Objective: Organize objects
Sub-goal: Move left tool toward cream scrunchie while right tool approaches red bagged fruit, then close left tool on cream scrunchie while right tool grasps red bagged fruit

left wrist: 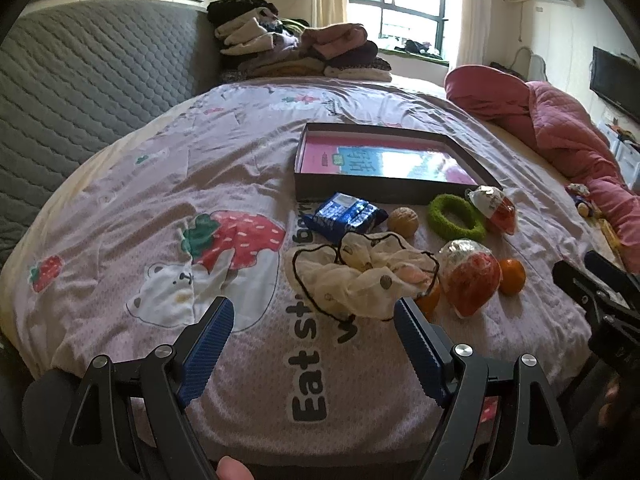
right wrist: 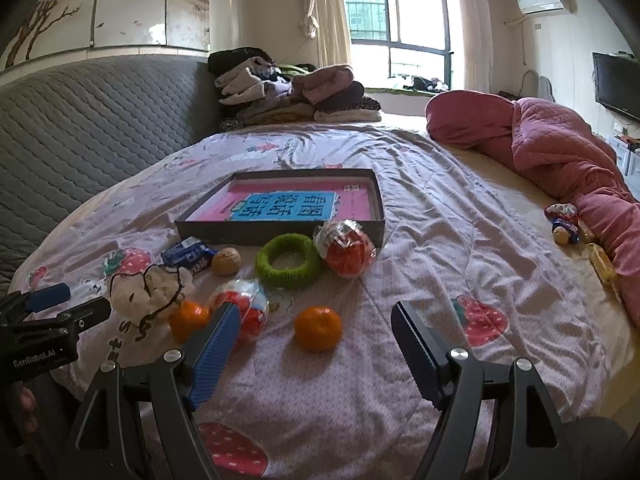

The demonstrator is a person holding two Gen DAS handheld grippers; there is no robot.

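A shallow dark box (left wrist: 352,190) (right wrist: 280,234) with a pink and blue book inside lies on the bed. In front of it lie a blue snack packet (left wrist: 344,216) (right wrist: 186,256), a walnut (left wrist: 404,221) (right wrist: 226,261), a green fuzzy ring (left wrist: 456,216) (right wrist: 288,260), two wrapped red toys (left wrist: 472,276) (right wrist: 346,248), a cream scrunchie (left wrist: 364,276) (right wrist: 148,288) and oranges (left wrist: 512,276) (right wrist: 318,328). My left gripper (left wrist: 314,312) is open just short of the scrunchie. My right gripper (right wrist: 316,320) is open around an orange.
A pile of folded clothes (right wrist: 296,92) sits at the bed's far end by the grey headboard (left wrist: 80,80). A pink quilt (right wrist: 560,160) lies along the right side, with small toys (right wrist: 562,224) beside it.
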